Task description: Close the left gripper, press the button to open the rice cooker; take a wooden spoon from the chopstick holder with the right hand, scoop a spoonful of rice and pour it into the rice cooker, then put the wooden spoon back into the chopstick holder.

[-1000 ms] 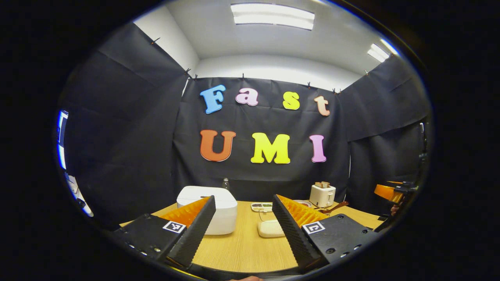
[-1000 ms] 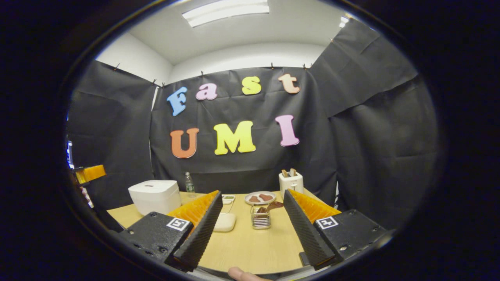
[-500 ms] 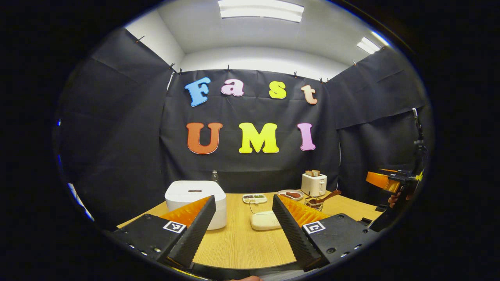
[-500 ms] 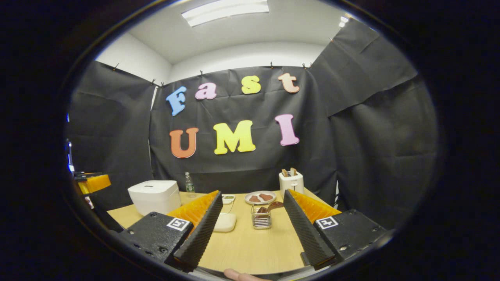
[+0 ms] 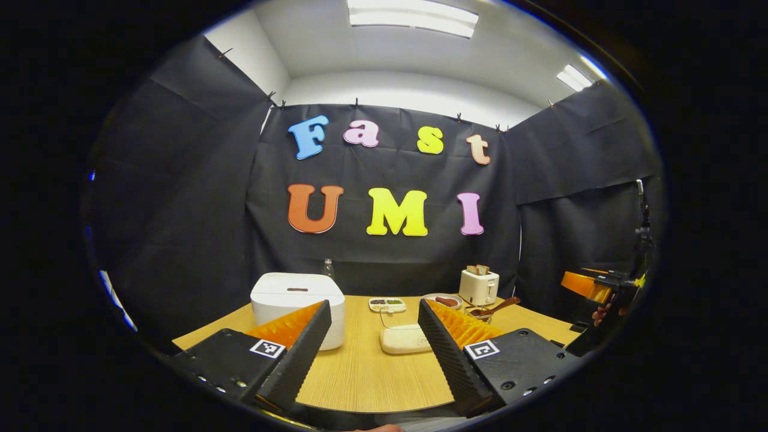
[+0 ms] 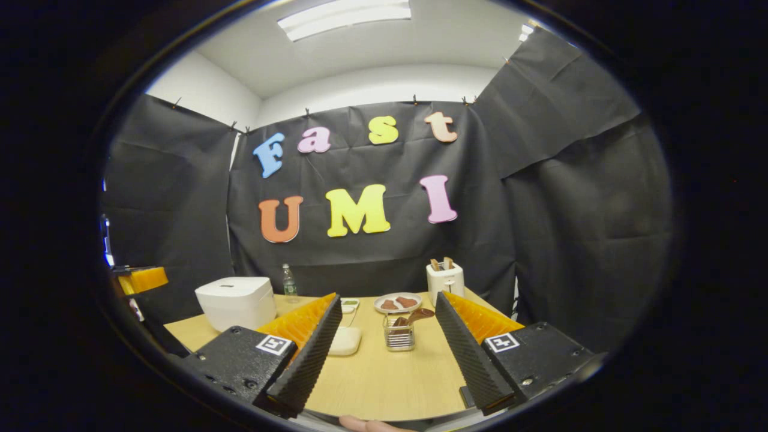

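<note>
The white rice cooker [image 5: 298, 305] sat at the left of the wooden counter [image 5: 372, 378] with its lid down, well ahead of the left hand-held gripper [image 5: 373, 351], whose fingers were spread wide with nothing between them. The first step, then, looked not yet begun. To do it well, the person would bring those fingers fully together first, so that they form one blunt tip, then carry that tip to the dark button [image 5: 297, 290] on the lid and press straight down on it; an off-centre push risks sliding off or nudging the cooker along the counter.

Towards the middle lay a flat cream-white box [image 5: 405, 339] and, behind it, a small divided dish [image 5: 387, 304]. Further right stood the wire chopstick holder [image 6: 399, 336] with the wooden spoon [image 6: 414, 316] leaning out of it, a plate of food [image 6: 398, 303] and a toaster [image 6: 444, 279] behind.

The right hand-held gripper [image 6: 387, 354] hung released and empty, pointed roughly at the holder yet well apart from it. It would do best to wait until the lid is up, then take the spoon by its handle
</note>
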`<state>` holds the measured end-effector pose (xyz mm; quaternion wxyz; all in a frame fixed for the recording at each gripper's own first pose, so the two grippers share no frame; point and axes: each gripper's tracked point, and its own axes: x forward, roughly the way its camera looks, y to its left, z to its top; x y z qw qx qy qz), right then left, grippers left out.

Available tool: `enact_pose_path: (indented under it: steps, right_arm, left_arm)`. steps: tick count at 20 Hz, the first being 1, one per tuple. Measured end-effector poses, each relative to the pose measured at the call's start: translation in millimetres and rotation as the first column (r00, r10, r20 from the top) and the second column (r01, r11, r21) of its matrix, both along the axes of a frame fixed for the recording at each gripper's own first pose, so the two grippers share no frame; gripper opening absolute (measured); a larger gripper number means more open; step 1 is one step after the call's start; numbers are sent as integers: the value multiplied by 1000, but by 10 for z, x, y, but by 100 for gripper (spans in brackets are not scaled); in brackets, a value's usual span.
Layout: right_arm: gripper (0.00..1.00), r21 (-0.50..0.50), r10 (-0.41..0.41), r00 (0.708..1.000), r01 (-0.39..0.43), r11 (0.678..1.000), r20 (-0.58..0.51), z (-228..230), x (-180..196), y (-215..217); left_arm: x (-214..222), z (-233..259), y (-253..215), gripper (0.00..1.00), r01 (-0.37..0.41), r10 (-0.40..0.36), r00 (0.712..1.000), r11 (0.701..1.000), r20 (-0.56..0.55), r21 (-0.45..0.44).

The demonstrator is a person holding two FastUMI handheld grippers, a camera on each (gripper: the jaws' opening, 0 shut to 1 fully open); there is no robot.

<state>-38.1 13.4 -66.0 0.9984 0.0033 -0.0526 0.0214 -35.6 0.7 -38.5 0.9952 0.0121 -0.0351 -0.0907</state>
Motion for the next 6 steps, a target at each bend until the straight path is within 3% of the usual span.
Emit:
enact_pose_path:
  steps: [6]
  right_arm:
    - [100,-2,6,1000,-6,1000,1,-2,-9,49]
  left_arm:
    - [-25,-72,10,93,5,-5,1000,1000,-12,21]
